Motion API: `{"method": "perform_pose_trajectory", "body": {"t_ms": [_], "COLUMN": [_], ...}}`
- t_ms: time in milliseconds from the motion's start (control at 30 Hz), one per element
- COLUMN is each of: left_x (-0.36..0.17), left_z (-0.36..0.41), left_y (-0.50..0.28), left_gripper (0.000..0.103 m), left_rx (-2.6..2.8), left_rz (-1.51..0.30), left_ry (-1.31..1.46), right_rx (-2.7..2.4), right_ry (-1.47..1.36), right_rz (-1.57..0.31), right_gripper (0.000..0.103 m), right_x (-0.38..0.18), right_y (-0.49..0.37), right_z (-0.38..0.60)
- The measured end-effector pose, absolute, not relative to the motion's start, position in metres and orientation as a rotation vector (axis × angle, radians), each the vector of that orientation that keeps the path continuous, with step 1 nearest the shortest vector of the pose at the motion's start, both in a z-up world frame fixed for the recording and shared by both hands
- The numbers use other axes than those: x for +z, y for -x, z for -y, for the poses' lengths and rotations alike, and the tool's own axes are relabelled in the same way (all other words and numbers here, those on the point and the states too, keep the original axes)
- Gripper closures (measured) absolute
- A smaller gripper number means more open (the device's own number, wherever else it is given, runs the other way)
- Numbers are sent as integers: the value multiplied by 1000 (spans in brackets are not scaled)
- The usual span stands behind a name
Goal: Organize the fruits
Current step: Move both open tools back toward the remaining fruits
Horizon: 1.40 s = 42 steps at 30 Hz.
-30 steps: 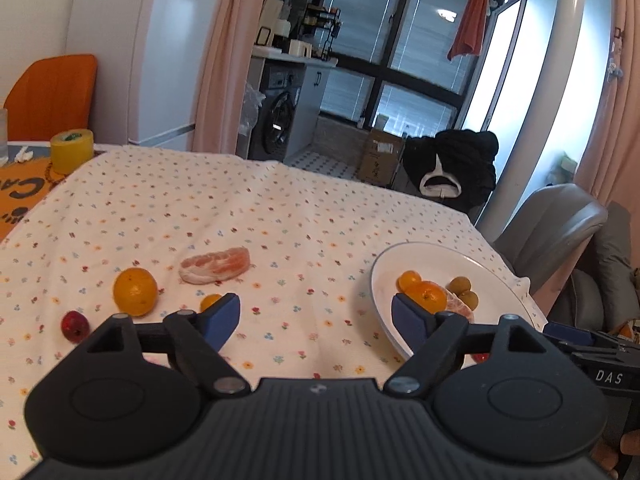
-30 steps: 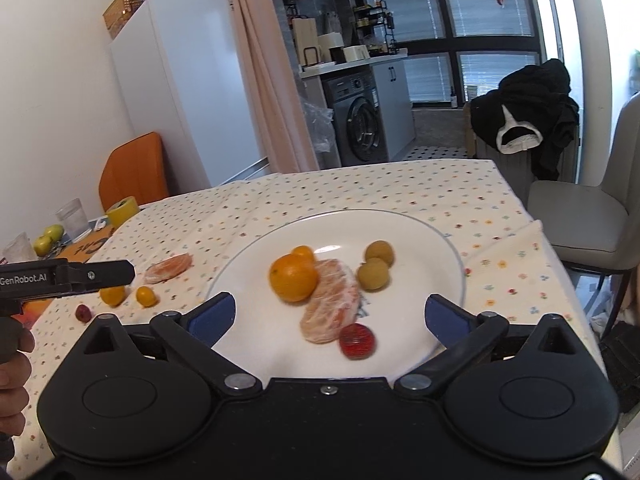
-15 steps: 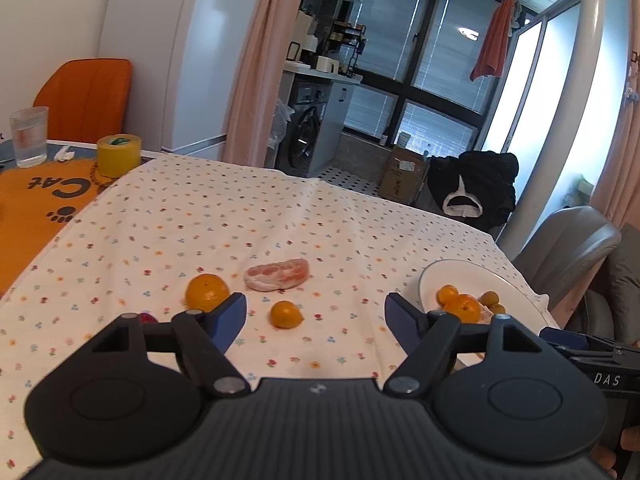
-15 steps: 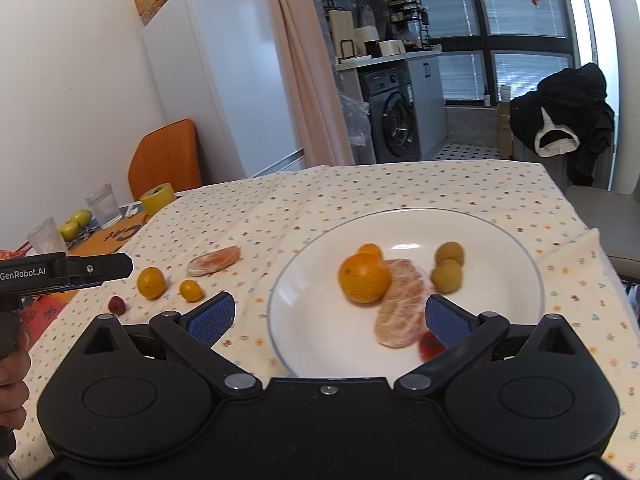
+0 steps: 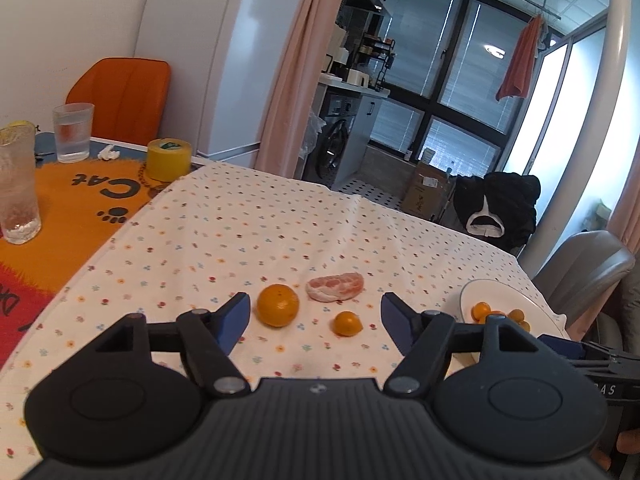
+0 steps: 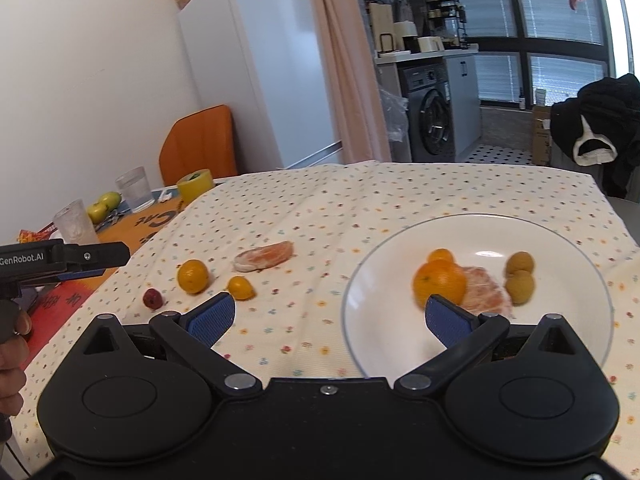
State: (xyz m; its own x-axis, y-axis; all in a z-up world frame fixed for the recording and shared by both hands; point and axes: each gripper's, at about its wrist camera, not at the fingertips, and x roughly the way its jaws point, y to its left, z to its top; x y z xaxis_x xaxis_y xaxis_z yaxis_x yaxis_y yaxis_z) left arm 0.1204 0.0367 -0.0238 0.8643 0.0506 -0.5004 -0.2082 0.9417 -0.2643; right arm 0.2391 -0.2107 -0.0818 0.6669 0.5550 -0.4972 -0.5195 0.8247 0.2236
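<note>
Between spread left tongs [image 5: 315, 316], 2 oranges [image 5: 277, 305], plate [image 6: 568, 320] perhaps near edge

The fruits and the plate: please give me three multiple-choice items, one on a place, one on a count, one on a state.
1. Where does the peeled citrus piece outside the plate lie?
A. on the flowered cloth
B. in a glass
C. on the orange chair

2. How many fruits lie on the cloth, off the white plate?
A. two
B. four
C. six

3. How is the left tool?
A. shut on an orange
B. shut, empty
C. open, empty

Answers: 1 A, cloth surrounds it. 2 B, the right view shows four. 3 C, its fingers stand apart.
</note>
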Motion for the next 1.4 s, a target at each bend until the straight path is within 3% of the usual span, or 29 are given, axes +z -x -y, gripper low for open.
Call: {"method": "perform_pose_trajectory", "body": {"t_ms": [433, 867, 1000, 1133, 1233, 1400], "left_x": [-28, -35, -39, -41, -44, -51], "left_z": [-61, -88, -93, -94, -94, -92], "left_y": [-112, -107, -110, -113, -117, -126], "left_gripper": [6, 5, 8, 19, 33, 43], "left_rx": [198, 229, 245, 249, 246, 240], "left_rz": [-516, -503, -512, -512, -522, -543], "left_ry": [332, 376, 391, 388, 395, 401], "right_rx": [668, 722, 735, 742, 748, 754], "right_ry": [-54, -30, -18, -14, -12, -11], "right_rz": [-603, -631, -631, -626, -634, -648], "right_gripper": [0, 0, 0, 2, 11, 27], "right_x": [-77, -82, -84, -85, -86, -89], "right_y": [-240, -247, -249, -252, -255, -260], "right_z": [184, 153, 145, 139, 135, 129]}}
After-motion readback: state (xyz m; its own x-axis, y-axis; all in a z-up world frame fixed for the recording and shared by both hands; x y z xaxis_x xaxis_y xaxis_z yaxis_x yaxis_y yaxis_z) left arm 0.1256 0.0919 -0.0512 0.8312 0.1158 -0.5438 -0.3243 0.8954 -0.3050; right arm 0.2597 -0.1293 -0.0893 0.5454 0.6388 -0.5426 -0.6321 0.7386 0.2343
